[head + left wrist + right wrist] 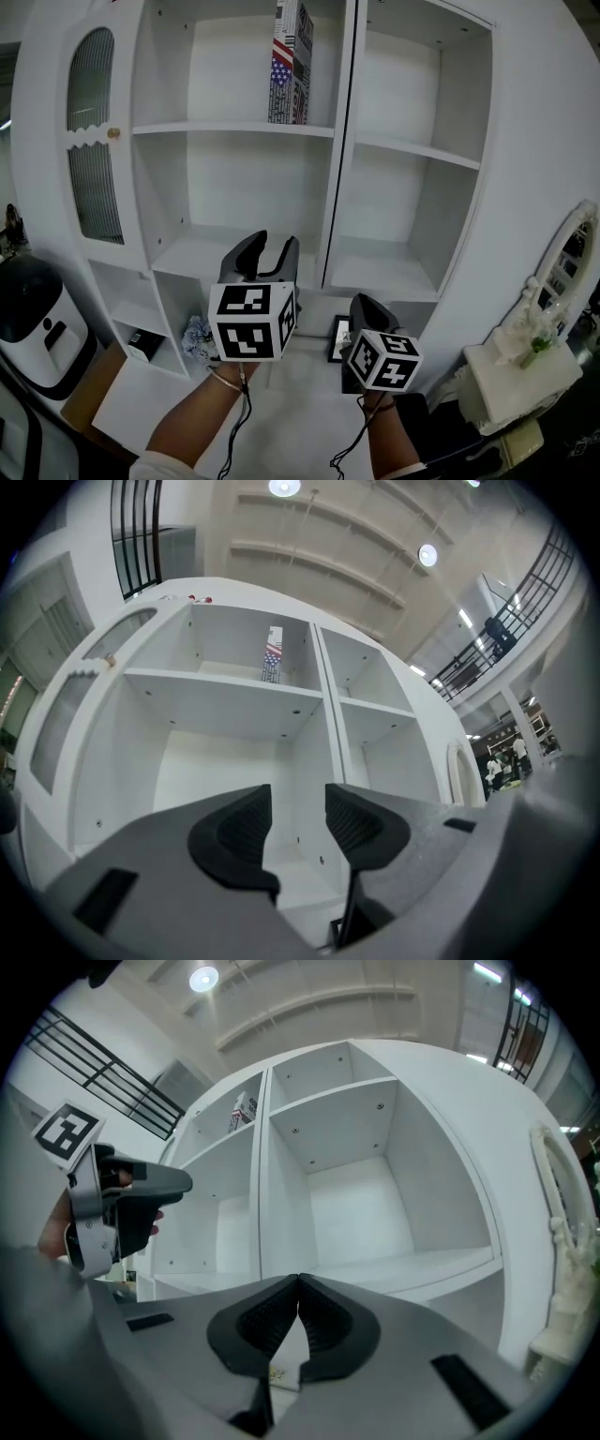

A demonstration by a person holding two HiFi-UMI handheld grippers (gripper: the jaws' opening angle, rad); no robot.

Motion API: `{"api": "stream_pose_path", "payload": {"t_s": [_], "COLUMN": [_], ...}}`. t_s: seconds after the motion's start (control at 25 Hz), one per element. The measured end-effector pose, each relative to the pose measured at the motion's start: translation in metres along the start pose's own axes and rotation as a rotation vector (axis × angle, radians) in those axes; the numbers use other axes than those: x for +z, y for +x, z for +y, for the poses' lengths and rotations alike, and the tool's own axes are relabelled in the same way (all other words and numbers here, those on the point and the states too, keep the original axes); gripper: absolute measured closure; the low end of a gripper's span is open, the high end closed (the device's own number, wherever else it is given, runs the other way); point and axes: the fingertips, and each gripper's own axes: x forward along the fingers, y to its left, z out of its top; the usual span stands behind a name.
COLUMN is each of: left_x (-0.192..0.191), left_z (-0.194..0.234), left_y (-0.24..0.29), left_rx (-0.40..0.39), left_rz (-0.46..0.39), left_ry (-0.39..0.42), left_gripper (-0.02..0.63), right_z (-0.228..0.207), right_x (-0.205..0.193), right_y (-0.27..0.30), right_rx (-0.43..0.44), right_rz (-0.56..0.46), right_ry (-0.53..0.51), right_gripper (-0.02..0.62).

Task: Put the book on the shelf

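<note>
Plainly the left claw [298, 803] gapes empty, the right claw [298, 1281] pinched together on nothing; the book [291, 66] stands on the shelf [206, 128].

Shelf unit [234, 128]: smooth white, painted-looking, low sheen. Book [291, 66]: printed cover, possibly glossy. Left gripper [298, 810] pads [246, 829]: matt black ribbed plastic; body matt grey.

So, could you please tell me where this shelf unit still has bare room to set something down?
The upper left shelf is bare left of the upright book, which stands beside the divider. The compartment below and both right compartments look empty. The low cubbies hold small items, so they are tighter.
</note>
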Motion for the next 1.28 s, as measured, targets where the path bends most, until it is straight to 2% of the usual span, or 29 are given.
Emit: {"api": "stream_pose_path", "payload": {"t_s": [0.24,0.4,0.52,0.68,0.8,0.92,1.04,1.28], "left_x": [-0.048,-0.077,-0.103,-0.138,-0.161,-0.180,-0.196,-0.207], "left_z": [0.003,0.008,0.008,0.001,-0.005,-0.015,-0.025,-0.037], "left_y": [-0.026,-0.046,-0.056,-0.072,-0.081,-0.084,-0.089,-0.100], "left_rx": [0.039,0.085,0.085,0.049,0.022,-0.043,-0.098,-0.131], "left_rz": [0.026,0.028,0.049,0.068,0.089,0.115,0.133,0.155], "left_ry": [-0.048,-0.045,-0.053,-0.060,-0.079,-0.095,-0.104,-0.088], "left_gripper": [0.470,0.525,0.559,0.597,0.598,0.598,0.598,0.598], "right_z": [0.004,0.006,0.009,0.017,0.020,0.017,0.011,-0.011], "right_x": [-0.021,-0.033,-0.039,-0.050,-0.062,-0.076,-0.088,-0.094], "right_y": [-0.016,-0.028,-0.036,-0.051,-0.063,-0.074,-0.086,-0.108], "right_rx": [-0.013,-0.027,-0.042,-0.078,-0.116,-0.144,-0.151,-0.164], "right_rz": [0.014,0.014,0.003,-0.014,-0.012,0.011,0.025,0.027], "right_ry": [0.021,0.025,0.016,-0.042,-0.104,-0.151,-0.166,-0.149], "right_gripper": [0.574,0.574,0.574,0.574,0.574,0.574,0.574,0.574]}}
